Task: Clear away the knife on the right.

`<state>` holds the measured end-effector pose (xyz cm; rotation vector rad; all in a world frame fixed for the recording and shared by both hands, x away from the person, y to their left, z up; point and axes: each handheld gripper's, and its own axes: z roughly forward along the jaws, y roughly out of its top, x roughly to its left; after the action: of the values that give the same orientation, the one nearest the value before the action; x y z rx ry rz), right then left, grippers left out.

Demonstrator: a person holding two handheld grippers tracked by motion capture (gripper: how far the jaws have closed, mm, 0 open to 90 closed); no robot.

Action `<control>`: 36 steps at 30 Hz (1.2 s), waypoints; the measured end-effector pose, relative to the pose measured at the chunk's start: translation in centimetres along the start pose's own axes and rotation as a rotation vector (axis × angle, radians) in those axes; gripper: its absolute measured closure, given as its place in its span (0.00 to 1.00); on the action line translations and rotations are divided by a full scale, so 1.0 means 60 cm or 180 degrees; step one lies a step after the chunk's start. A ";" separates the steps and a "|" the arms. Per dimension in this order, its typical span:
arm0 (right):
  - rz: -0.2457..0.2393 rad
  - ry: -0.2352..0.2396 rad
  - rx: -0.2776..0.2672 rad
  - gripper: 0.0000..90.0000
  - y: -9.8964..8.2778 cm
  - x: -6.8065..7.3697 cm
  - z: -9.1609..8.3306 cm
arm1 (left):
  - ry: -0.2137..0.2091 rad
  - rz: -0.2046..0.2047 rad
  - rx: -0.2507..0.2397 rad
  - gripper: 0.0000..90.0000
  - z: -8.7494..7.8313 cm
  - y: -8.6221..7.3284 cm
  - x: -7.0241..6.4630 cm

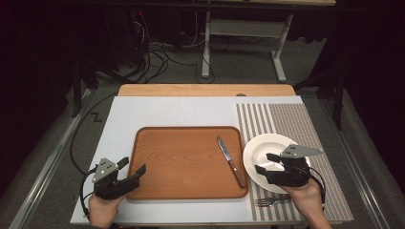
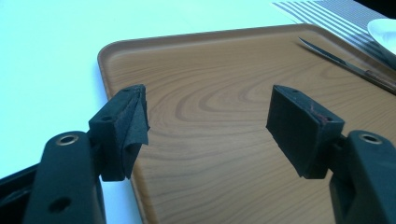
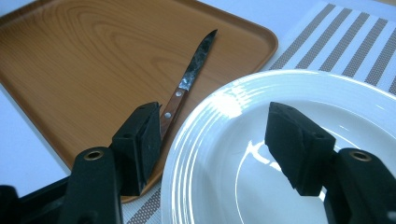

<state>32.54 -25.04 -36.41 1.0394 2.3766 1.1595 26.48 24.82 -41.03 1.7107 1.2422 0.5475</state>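
Nearest the person, a fork (image 1: 268,202) lies on the striped placemat (image 1: 291,119) at the table's front edge, its handle hidden under the right hand, so just the tines can be seen. Above it the right gripper (image 1: 263,162) hovers over the near rim of the white plate (image 1: 262,145), jaws spread wide with nothing pinched; in the right gripper view one jaw stands outside the plate (image 3: 280,140) and the other over its bowl, and the gripper body covers the plate's near part from above. The left gripper (image 1: 133,166) sits at the front left corner of the wooden tray (image 1: 181,157), jaws likewise wide and empty, the bare tray (image 2: 210,116) between them. A knife (image 1: 230,161) lies slanted on the tray's right side, wooden handle toward the plate, tip pointing away; the knife (image 3: 187,84) handle's end is hidden behind a jaw. Farther back, cables and a white frame sit in the dark, hard to make out. No writing can be read anywhere.
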 end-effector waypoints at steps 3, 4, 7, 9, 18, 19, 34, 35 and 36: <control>0.0048 0.0009 -0.0075 0.40 -0.009 -0.004 -0.008 | 0.0003 0.0000 0.0001 0.34 0.000 0.000 0.000; 0.0074 0.0009 -0.0090 0.39 -0.013 -0.005 -0.010 | 0.0002 -0.0001 0.0001 0.34 0.000 0.000 0.000; 0.0179 0.0008 -0.0195 0.39 -0.028 -0.014 -0.020 | 0.0002 -0.0001 0.0000 0.34 0.000 0.000 0.000; 0.0212 0.0010 -0.0242 0.39 -0.032 -0.016 -0.023 | 0.0003 -0.0004 -0.0003 0.34 0.000 0.000 0.000; 0.0372 0.0000 -0.0484 0.38 -0.061 -0.029 -0.042 | 0.0007 -0.0008 -0.0004 0.34 0.000 0.000 0.000; 0.0391 0.0006 -0.0498 0.37 -0.063 -0.031 -0.043 | 0.0010 -0.0008 -0.0006 0.34 0.000 0.000 0.000; 0.0532 0.0022 -0.0646 0.36 -0.097 -0.049 -0.049 | 0.0010 -0.0016 -0.0012 0.34 -0.001 0.000 0.000; 0.0545 0.0024 -0.0647 0.36 -0.099 -0.050 -0.050 | 0.0011 -0.0017 -0.0014 0.34 -0.001 0.000 0.001; 0.0564 0.0024 -0.0654 0.36 -0.101 -0.050 -0.050 | 0.0010 -0.0019 -0.0015 0.34 -0.001 0.000 0.001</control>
<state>30.10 -31.38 -39.34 1.1933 2.1496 1.4364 26.44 24.89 -41.00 1.7024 1.2469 0.5492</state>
